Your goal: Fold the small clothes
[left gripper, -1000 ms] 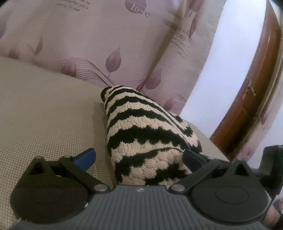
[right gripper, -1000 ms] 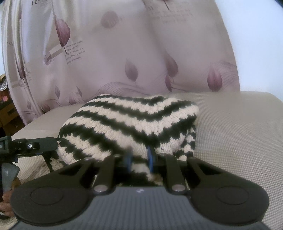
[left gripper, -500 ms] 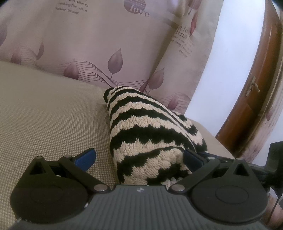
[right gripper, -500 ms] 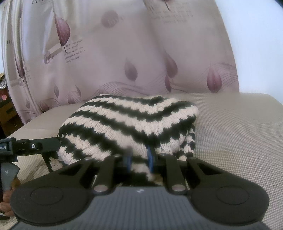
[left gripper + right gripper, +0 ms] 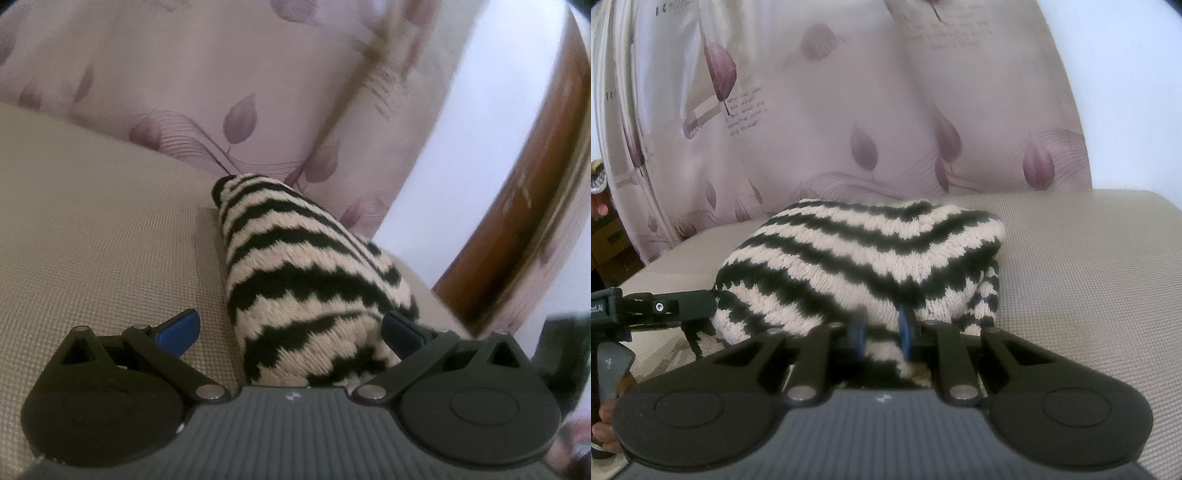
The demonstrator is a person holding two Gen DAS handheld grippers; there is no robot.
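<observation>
A folded black-and-cream striped knit garment (image 5: 306, 273) lies on the beige woven surface (image 5: 92, 240). My left gripper (image 5: 291, 328) is open, its blue-tipped fingers standing wide on either side of the garment's near end. In the right wrist view the same garment (image 5: 857, 251) is a thick bundle, and my right gripper (image 5: 881, 328) is shut on a fold of its near edge. The left gripper (image 5: 665, 306) shows at the garment's left side in that view.
A pale curtain with purple leaf print (image 5: 886, 110) hangs just behind the surface. A brown wooden door (image 5: 535, 177) and white wall stand at the right in the left wrist view. The beige surface extends to the right of the garment (image 5: 1089, 258).
The left wrist view has shifted and blurred slightly, with the garment sitting a little lower and closer between the open fingers. The right gripper stays shut on the garment's edge.
</observation>
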